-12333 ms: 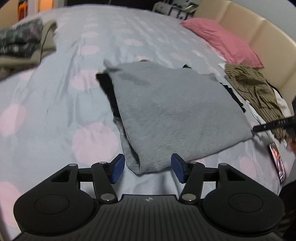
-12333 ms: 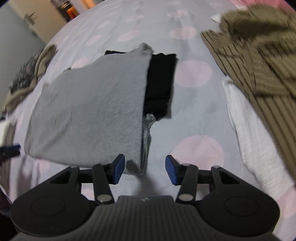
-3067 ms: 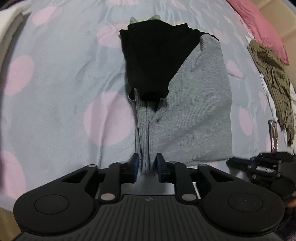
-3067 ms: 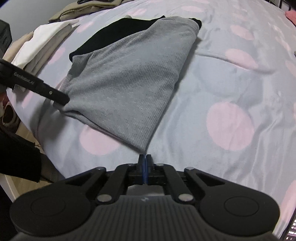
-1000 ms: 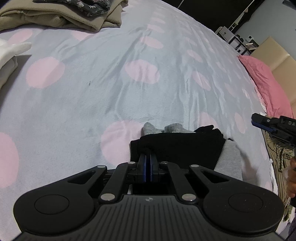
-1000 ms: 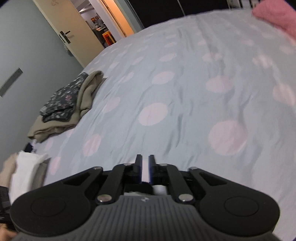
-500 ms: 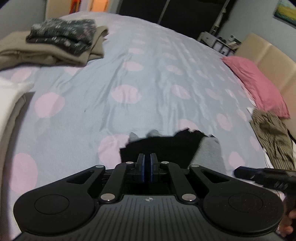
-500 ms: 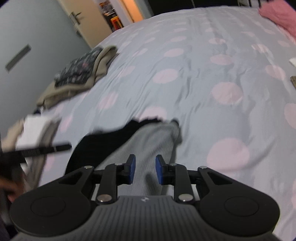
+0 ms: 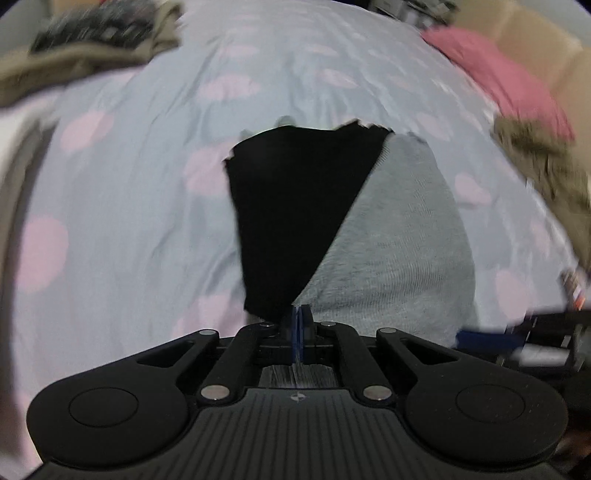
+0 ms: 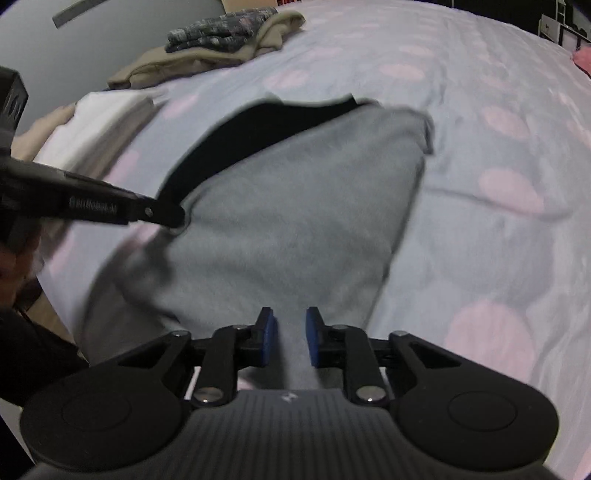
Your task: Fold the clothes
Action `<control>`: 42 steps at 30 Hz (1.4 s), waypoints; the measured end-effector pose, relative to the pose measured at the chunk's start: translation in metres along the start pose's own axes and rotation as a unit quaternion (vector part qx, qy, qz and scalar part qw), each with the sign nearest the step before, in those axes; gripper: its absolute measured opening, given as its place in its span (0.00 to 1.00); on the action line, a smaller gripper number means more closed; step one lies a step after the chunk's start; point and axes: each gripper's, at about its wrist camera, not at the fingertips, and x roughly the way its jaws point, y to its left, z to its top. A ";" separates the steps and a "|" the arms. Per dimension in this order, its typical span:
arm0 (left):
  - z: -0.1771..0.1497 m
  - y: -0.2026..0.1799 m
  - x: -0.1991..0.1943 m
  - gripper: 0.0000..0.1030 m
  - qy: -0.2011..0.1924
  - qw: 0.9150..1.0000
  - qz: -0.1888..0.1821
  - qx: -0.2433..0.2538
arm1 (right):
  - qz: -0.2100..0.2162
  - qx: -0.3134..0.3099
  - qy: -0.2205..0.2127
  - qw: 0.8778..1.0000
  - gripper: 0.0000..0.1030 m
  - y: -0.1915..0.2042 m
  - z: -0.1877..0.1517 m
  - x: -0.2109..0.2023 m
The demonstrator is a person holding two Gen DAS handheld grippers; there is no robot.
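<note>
Pinching grey-and-black garment [image 9: 391,236] corner, left tongs [image 9: 296,325], right tongs [image 10: 287,338] parted over hem

A big bed [image 9: 155,229] has a grey sheet with pink dots. A pink pillow [image 9: 498,74] lies at its far corner, against a tan headboard [image 9: 535,33]. A grey wall [image 10: 110,40] stands behind the bed.

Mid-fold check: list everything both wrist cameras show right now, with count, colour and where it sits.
grey-and-black garment: one, centre of bed
bedsheet: one, pale blue with pink dots, under everything
beige and dark patterned pile: one, far corner
white and cream stack: one, left edge
pink pillow: one, by headboard
olive striped clothes: one heap, right edge
left gripper: black, blue pads, shut on garment corner
right gripper: open over grey near edge
</note>
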 end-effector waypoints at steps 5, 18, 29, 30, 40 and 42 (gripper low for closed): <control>-0.008 -0.005 -0.017 0.01 -0.003 0.999 0.038 0.013 | -0.008 -0.014 -0.002 1.000 0.19 -0.001 -0.006 -0.014; -0.048 -0.087 0.001 0.01 0.035 0.989 0.018 0.140 | -0.008 -0.079 0.003 0.997 0.25 0.037 -0.019 -0.008; -0.050 -0.090 -0.005 0.02 0.037 0.989 0.019 0.140 | -0.011 -0.081 -0.009 0.997 0.43 0.039 -0.027 -0.025; -0.049 -0.087 -0.008 0.05 0.032 0.991 0.012 0.132 | -0.016 -0.080 -0.014 0.997 0.45 0.037 -0.026 -0.027; -0.008 -0.052 -0.047 0.40 -0.082 0.996 0.019 0.037 | -0.046 -0.002 -0.089 0.995 0.62 0.002 0.002 -0.048; 0.005 -0.034 -0.050 0.42 -0.088 0.996 0.021 -0.005 | -0.046 0.023 -0.092 0.994 0.62 -0.010 0.009 -0.048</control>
